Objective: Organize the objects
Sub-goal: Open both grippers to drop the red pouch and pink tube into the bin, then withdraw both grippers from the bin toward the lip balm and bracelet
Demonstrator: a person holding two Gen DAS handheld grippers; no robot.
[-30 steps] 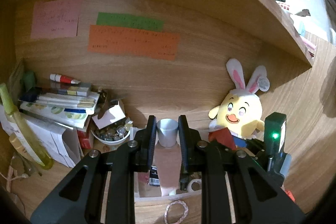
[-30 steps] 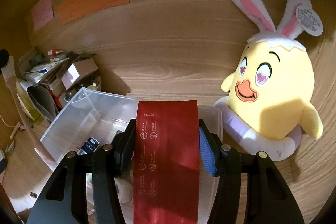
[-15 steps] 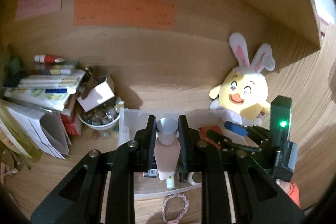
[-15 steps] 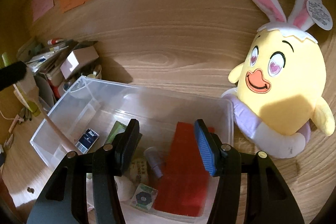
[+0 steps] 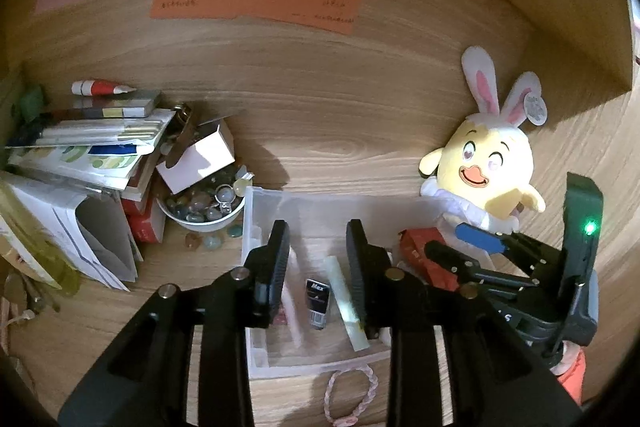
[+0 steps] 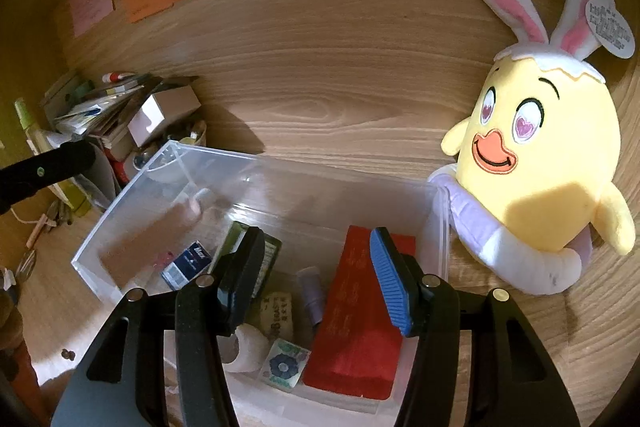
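A clear plastic bin (image 6: 256, 167) stands on the wooden desk; it also shows in the left wrist view (image 5: 256, 367). In it lie a red packet (image 6: 356, 323), a small dark box (image 6: 186, 263), a green box, a tube and a blurred pink tube (image 6: 148, 239). My right gripper (image 6: 316, 279) is open and empty above the bin, over the red packet. My left gripper (image 5: 318, 267) is open and empty above the bin's left half, over the dark box (image 5: 318, 301) and a pale stick (image 5: 346, 303).
A yellow bunny-eared plush (image 6: 536, 163) leans at the bin's right end. A bowl of stones (image 5: 202, 203), a white box and stacked books (image 5: 84, 147) crowd the left. A pink hair tie (image 5: 352, 391) lies before the bin. Paper notes hang on the back wall.
My right gripper opened and dropped the red packet into the bin. My left gripper opened and let go of the pink tube with the grey cap, which now lies blurred in the bin.
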